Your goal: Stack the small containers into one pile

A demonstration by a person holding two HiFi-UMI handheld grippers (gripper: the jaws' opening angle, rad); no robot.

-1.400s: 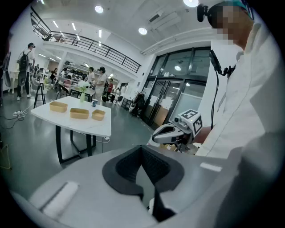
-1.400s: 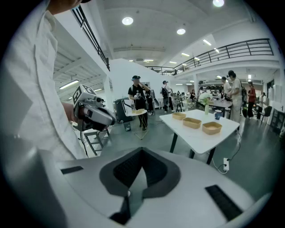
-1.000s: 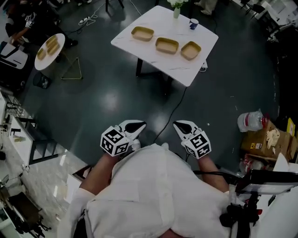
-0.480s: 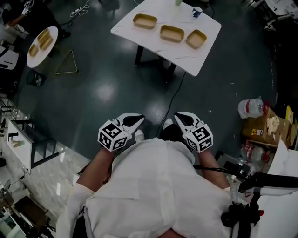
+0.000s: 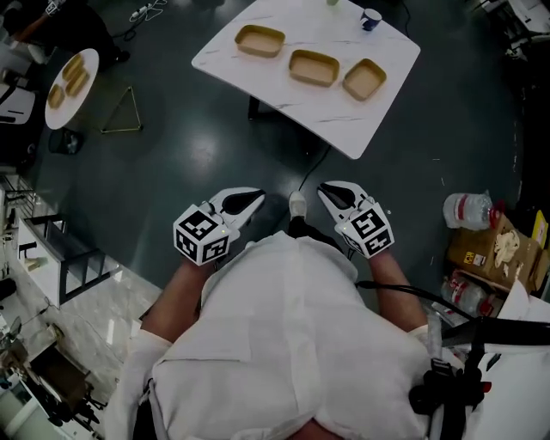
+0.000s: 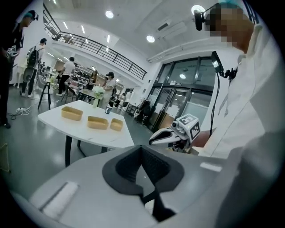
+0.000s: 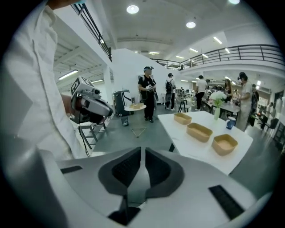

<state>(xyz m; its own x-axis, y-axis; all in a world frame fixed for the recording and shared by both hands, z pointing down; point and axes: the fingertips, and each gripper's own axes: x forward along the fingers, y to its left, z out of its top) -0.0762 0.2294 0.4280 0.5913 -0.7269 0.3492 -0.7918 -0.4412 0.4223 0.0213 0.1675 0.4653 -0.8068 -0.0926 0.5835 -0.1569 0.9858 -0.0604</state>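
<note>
Containers: three small tan trays, left one (image 5: 260,40), middle one (image 5: 313,68), right one (image 5: 364,79), all unstacked.
Look: shallow, rounded corners, thin rim, open side up, nothing inside. The left and middle are oblong. The right looks shorter, almost square.
Where: on the white table (image 5: 339,129), in a row across its middle, roughly along the near edge. The left tray is nearer the left corner and the right tray is close to the right edge. Each is apart from the next, none touching.
Long axis: the left and middle trays lie lengthwise along the row, end to end. The right tray is turned a little off that line; its long axis is hard to tell.
Left gripper (image 5: 249,202): held low in front of the person's white shirt (image 5: 284,344), above the dark floor (image 5: 172,172), well short of the table. Its jaws are pressed together with nothing between them, and its tip points toward the table.
Right gripper (image 5: 333,196): level with the left one, just beside it and not touching. Its jaws are drawn together to a thin slit and are empty, and its tip also points at the table.
Other on table: a blue cup (image 5: 370,18) by the far right corner, beyond the right tray.
Around: a round side table (image 5: 53,112) off to the left carrying more tan trays; a cardboard box (image 5: 494,249) on the floor at right.
</note>
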